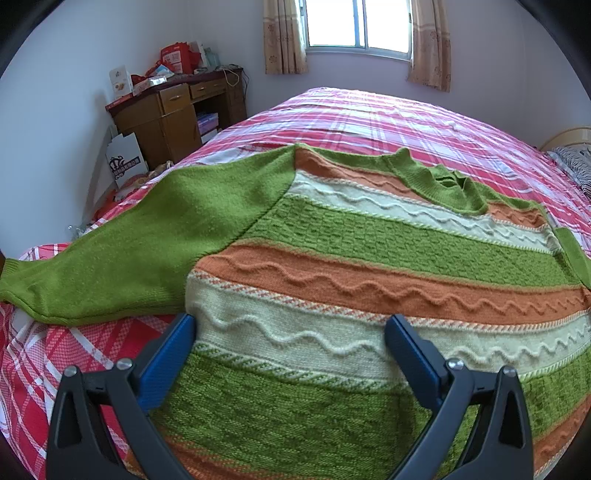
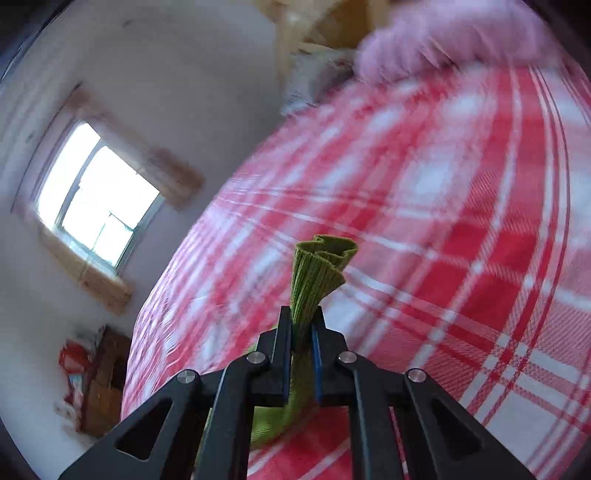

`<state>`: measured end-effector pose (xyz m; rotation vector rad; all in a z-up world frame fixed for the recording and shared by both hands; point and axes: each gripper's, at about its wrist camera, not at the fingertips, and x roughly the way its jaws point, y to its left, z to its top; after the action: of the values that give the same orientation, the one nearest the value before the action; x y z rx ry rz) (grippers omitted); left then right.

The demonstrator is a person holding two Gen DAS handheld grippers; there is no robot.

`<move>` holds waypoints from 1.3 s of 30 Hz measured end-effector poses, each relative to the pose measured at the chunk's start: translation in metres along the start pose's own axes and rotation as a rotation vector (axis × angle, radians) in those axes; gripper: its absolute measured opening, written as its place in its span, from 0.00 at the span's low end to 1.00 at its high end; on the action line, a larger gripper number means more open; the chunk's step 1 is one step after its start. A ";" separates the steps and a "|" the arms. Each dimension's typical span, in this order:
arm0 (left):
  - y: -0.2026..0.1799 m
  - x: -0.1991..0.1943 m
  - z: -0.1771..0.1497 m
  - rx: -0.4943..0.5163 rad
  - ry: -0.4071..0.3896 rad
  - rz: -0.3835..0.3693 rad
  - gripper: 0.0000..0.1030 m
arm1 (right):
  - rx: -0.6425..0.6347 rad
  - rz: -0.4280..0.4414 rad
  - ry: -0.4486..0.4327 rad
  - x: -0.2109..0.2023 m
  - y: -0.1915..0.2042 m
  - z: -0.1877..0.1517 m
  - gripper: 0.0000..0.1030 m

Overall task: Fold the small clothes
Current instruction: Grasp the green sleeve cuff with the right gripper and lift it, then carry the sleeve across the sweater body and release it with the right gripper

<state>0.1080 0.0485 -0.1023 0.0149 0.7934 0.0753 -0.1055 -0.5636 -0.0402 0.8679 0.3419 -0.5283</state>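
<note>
The striped sweater lies spread flat on the plaid bedspread, bands of green, orange and cream across its body, its neckline toward the window. One plain green sleeve stretches out to the side, unfolded, its end reaching the edge of the bed. The left gripper hovers over the lower body of the sweater with its blue-padded jaws spread wide — nothing is between them, and whether the tips touch the knit cannot be told. The right gripper is clamped together on a ribbed green cuff, which sticks up bunched beyond the pads, the rest trailing below toward the bed. Folding looks barely begun: the body is flat and no fold is visible. The pinched cuff suggests a sleeve is about to be brought over the body — the other sleeve and the body folds remain
</note>
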 end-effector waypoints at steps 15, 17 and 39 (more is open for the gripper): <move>0.007 -0.001 0.000 -0.015 -0.020 -0.048 1.00 | -0.362 0.441 0.235 -0.024 0.262 -0.136 0.08; 0.010 -0.003 -0.002 -0.025 -0.029 -0.070 1.00 | -0.405 0.463 0.274 -0.011 0.288 -0.167 0.08; 0.052 -0.006 -0.006 -0.227 -0.109 -0.279 1.00 | -0.548 0.626 0.730 0.112 0.393 -0.405 0.10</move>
<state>0.0963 0.0994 -0.1003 -0.3045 0.6678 -0.0997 0.1802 -0.0673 -0.0932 0.5537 0.7964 0.4775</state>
